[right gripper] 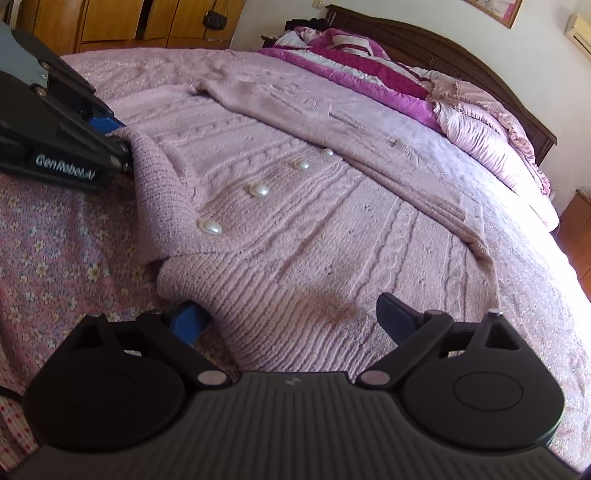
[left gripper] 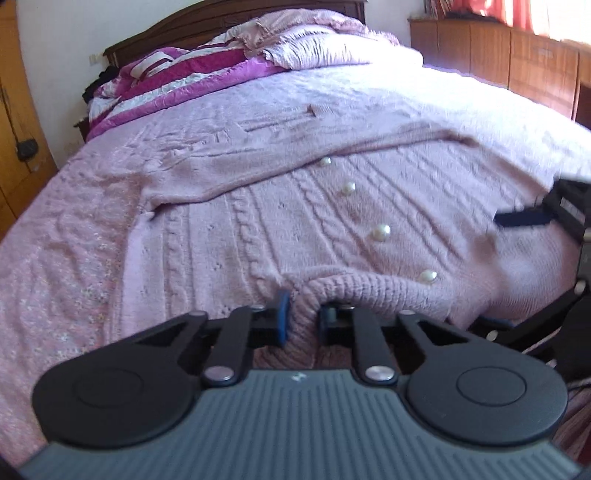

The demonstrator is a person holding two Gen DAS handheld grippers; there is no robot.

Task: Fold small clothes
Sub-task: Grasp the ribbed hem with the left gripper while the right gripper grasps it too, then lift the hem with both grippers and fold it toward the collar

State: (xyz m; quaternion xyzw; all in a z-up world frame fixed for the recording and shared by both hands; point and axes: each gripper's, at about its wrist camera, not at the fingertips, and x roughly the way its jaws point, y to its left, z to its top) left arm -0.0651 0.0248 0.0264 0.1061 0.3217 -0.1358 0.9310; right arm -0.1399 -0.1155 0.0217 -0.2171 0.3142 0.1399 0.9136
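A pink cable-knit cardigan (left gripper: 295, 221) with pearl buttons (left gripper: 380, 232) lies spread on the bed, one sleeve folded across its upper part. My left gripper (left gripper: 301, 317) is shut on the ribbed hem of the cardigan and lifts it a little. It also shows in the right wrist view (right gripper: 110, 129), pinching the hem corner. My right gripper (right gripper: 291, 317) is open, its fingers straddling the ribbed hem (right gripper: 295, 288) of the cardigan (right gripper: 314, 206) near the front edge. The right gripper shows at the right edge of the left wrist view (left gripper: 532, 218).
The bed has a pink floral sheet (right gripper: 55, 240). Folded pink and magenta quilts (left gripper: 192, 70) are piled at the headboard (right gripper: 443, 40). Wooden cabinets (left gripper: 517, 55) stand beside the bed, and a wooden wardrobe (right gripper: 129, 18) stands on the other side.
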